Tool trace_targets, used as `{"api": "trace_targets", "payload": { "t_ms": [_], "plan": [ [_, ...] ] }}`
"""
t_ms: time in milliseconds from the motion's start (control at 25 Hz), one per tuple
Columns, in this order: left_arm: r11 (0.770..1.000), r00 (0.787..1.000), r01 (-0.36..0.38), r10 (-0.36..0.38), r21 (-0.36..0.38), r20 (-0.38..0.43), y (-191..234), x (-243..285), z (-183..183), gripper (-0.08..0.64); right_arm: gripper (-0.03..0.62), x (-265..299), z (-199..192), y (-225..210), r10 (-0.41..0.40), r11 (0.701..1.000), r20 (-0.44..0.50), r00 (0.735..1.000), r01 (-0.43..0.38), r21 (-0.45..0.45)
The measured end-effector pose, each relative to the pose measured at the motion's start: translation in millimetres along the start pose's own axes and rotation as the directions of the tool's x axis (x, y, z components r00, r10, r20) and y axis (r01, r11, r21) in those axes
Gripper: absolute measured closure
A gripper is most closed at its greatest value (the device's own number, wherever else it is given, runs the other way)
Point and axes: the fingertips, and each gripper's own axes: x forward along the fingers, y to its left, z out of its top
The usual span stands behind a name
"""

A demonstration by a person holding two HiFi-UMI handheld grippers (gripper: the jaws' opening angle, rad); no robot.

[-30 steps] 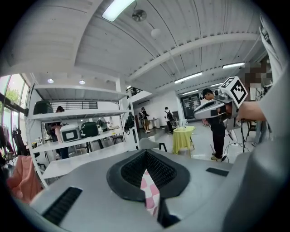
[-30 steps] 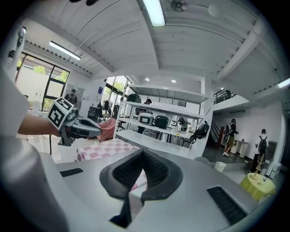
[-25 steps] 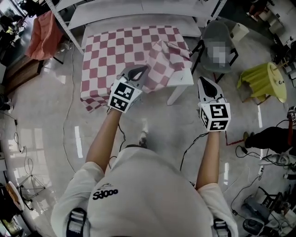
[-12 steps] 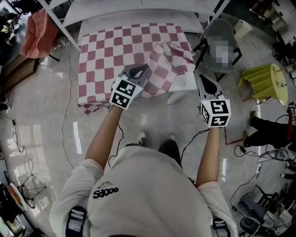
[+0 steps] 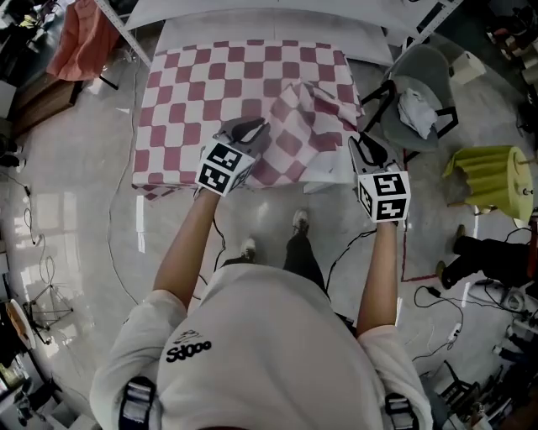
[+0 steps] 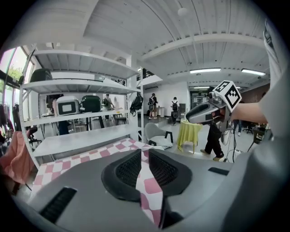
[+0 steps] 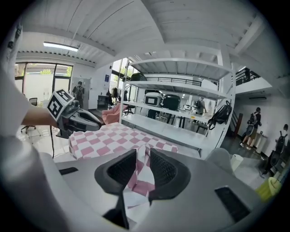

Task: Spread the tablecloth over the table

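Note:
A red-and-white checked tablecloth (image 5: 218, 92) covers most of the table. Its near right part lies bunched in a fold (image 5: 307, 109), leaving the white table corner (image 5: 332, 166) bare. My left gripper (image 5: 252, 130) is at the near edge, shut on a pinch of the cloth, which shows as a thin checked strip between its pads (image 6: 145, 154). My right gripper (image 5: 357, 141) is at the bare corner. Its jaws are opening, and a loose fold of cloth (image 7: 141, 176) lies in the gap of the right gripper (image 7: 143, 152) without being pressed.
A grey chair (image 5: 420, 101) with a white item on it stands right of the table. A yellow-draped stand (image 5: 492, 172) is farther right. A white shelf frame (image 5: 277, 21) runs behind the table. Cables lie on the floor (image 5: 437, 294).
Both hands have come forward and down to the table's near edge. The right gripper's jaws have parted, while the left still pinches the cloth.

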Motion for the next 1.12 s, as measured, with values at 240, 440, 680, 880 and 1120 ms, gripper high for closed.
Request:
{"api": "trace_targets", "payload": {
  "t_ms": [240,440,680,880,1120],
  "plan": [
    [0.998,0.995,-0.038,0.033,-0.055,-0.096,20.4,48.0,-26.9,0.421,0.449,70.0,-28.5,-27.5,0.104,0.994,-0.078,0.992,-0.106,-0.028],
    [0.994,0.984,-0.054,0.037,-0.095,-0.176,25.8,87.8,-53.0,0.407,0.426,124.4,-57.1,-43.5,0.170,0.983,-0.141,0.975,-0.178,-0.049],
    [0.993,0.975,-0.046,0.020,-0.113,-0.221,31.9,134.8,-72.2,0.375,0.418,180.3,-75.2,-57.2,0.215,0.967,-0.174,0.961,-0.234,-0.096],
    [0.987,0.961,-0.042,-0.002,-0.152,-0.278,43.2,154.6,-100.8,0.304,0.394,215.3,-91.3,-50.9,0.281,0.942,-0.229,0.932,-0.313,-0.118],
    [0.979,0.949,-0.067,0.002,-0.194,-0.316,52.5,169.2,-127.2,0.301,0.431,246.1,-99.8,-32.2,0.333,0.905,-0.283,0.899,-0.389,-0.172]
  ]
}}
